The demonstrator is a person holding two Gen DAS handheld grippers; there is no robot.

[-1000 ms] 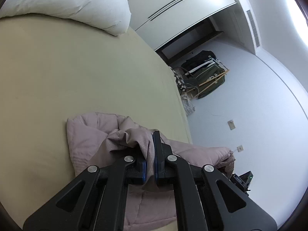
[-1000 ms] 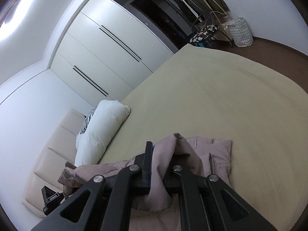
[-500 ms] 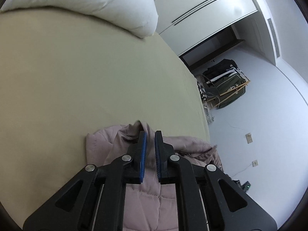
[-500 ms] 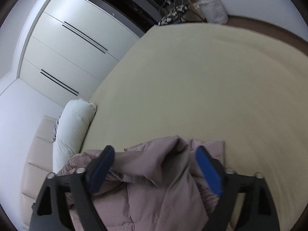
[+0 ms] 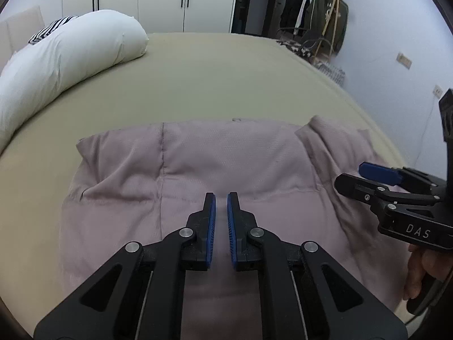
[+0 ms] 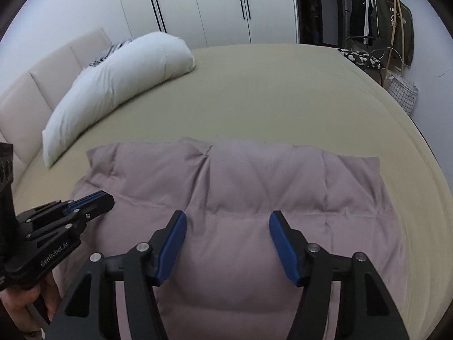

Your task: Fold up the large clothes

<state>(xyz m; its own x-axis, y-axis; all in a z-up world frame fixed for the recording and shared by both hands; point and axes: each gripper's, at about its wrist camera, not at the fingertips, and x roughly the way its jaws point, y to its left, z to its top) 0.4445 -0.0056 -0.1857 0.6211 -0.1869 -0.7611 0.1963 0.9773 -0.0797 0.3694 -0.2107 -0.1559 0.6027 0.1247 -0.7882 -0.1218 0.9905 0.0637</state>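
Below both grippers, a mauve quilted garment (image 5: 220, 170) lies flat on a beige bed (image 5: 212, 79).
Its near edge is cut off. Left gripper (image 5: 221, 198) gapes narrowly, empty; right gripper (image 6: 228, 216) spreads wide, empty. Readable lettering: "DAS", "GenRobot.AI". Beyond-left, a white pillow (image 6: 119, 85).

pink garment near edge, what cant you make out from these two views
- Pink garment: near edge hidden in the left wrist view by the left gripper, and in the right wrist view by the right gripper.
- Garment type: no sleeves or collar show.
- Clothes on the rack: too small to identify.
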